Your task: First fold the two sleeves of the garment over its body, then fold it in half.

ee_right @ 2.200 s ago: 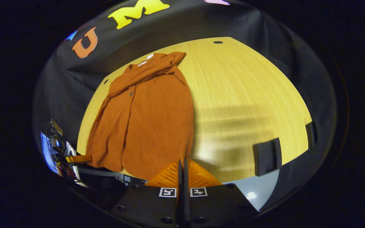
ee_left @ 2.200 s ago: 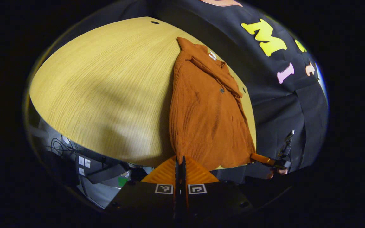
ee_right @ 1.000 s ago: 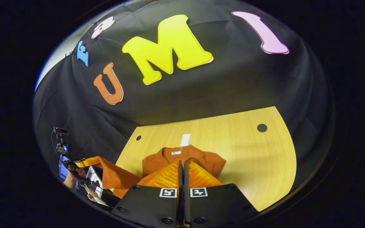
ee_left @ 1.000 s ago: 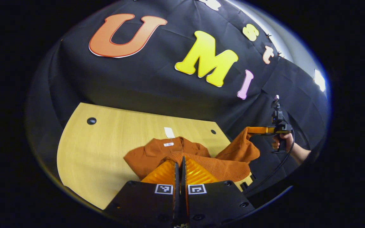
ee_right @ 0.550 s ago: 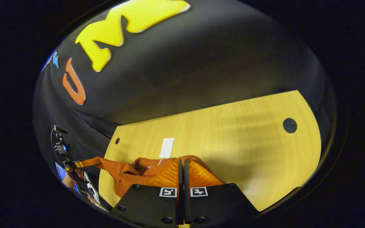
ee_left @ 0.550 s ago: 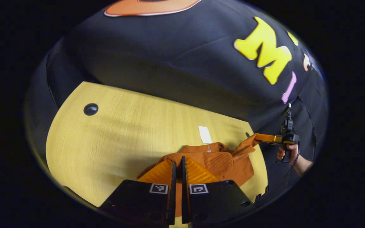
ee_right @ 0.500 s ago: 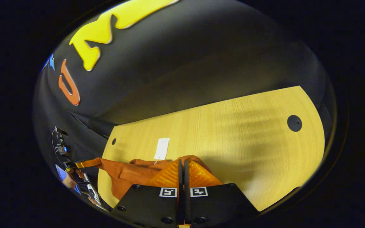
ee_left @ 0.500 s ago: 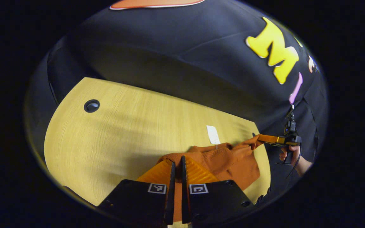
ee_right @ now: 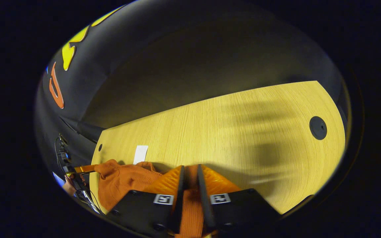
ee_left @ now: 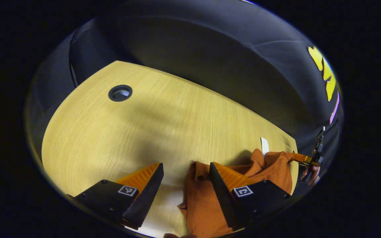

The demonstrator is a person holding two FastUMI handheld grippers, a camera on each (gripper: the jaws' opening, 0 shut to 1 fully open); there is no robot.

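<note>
We see the rust-orange garment (ee_left: 203,201) folded on the wooden surface (ee_left: 144,132), its near part cut off at the lower edge of the left gripper view. The left hand-held gripper (ee_left: 185,170) has its fingers spread wide apart; the right-hand finger (ee_left: 225,185) overlaps the cloth, while the other lies over bare wood. In the right gripper view, the right hand-held gripper (ee_right: 189,173) has its fingers a narrow gap apart, with garment (ee_right: 124,181) cloth showing between them; we cannot tell whether they press on it. A white tag (ee_right: 140,154) lies on the surface just beyond the collar. A dark round grommet (ee_left: 120,93) sits well apart from the garment. A hand (ee_left: 311,172) holds the farther gripper at the garment's far corner; whether that gripper touches the cloth is too small to make out.
</note>
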